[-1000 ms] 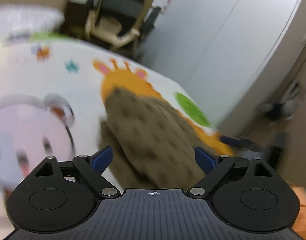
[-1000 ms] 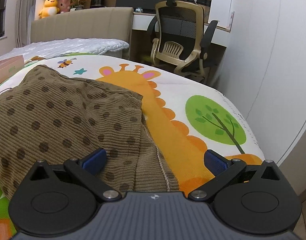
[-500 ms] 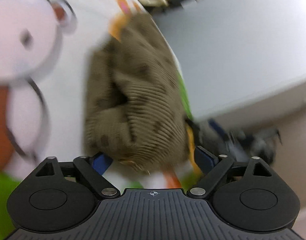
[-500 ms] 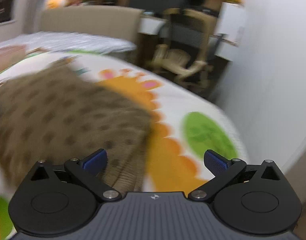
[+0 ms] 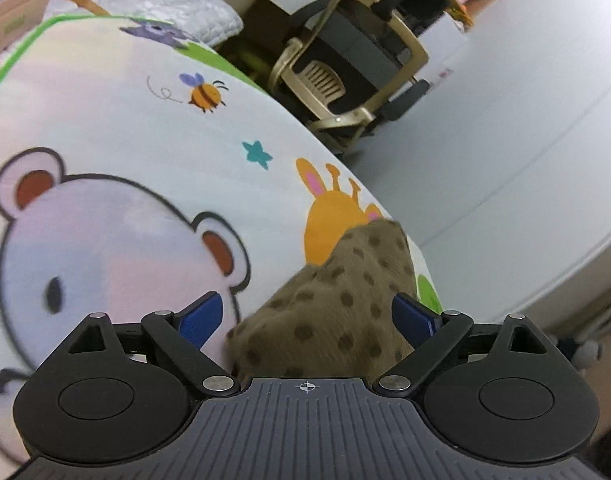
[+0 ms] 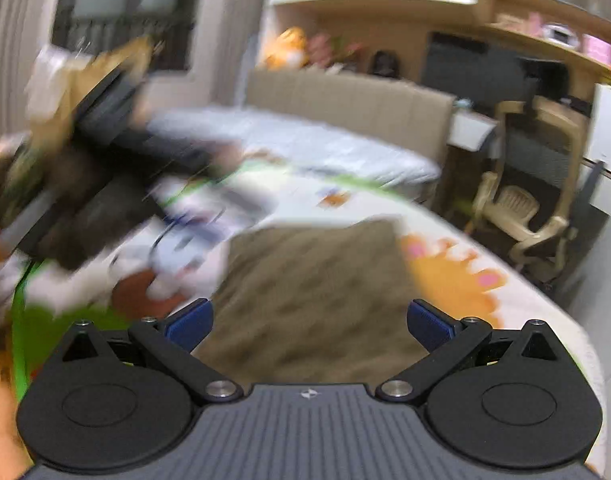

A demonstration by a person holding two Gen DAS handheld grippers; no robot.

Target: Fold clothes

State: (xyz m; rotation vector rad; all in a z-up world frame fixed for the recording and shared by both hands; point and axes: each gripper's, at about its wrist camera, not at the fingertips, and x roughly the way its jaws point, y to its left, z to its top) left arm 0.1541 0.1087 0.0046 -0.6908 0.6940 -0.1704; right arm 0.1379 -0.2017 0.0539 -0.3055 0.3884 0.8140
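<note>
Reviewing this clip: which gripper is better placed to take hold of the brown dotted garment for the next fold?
Left, probably. The left gripper has the brown dotted garment bunched between its opening jaws, right at the pads. The right gripper, also open, looks raised above the cloth, in a blurred view.

Left gripper [image 5: 307, 314]: jaws wide, opening. Right gripper [image 6: 308, 320]: jaws wide apart, pads gripping nothing.

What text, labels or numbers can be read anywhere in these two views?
None can be read.
Pink box: green print on its side, too small and blurred to read.
Cartoon mat: pictures only, no words.
Right wrist view: motion blur hides any lettering.
</note>
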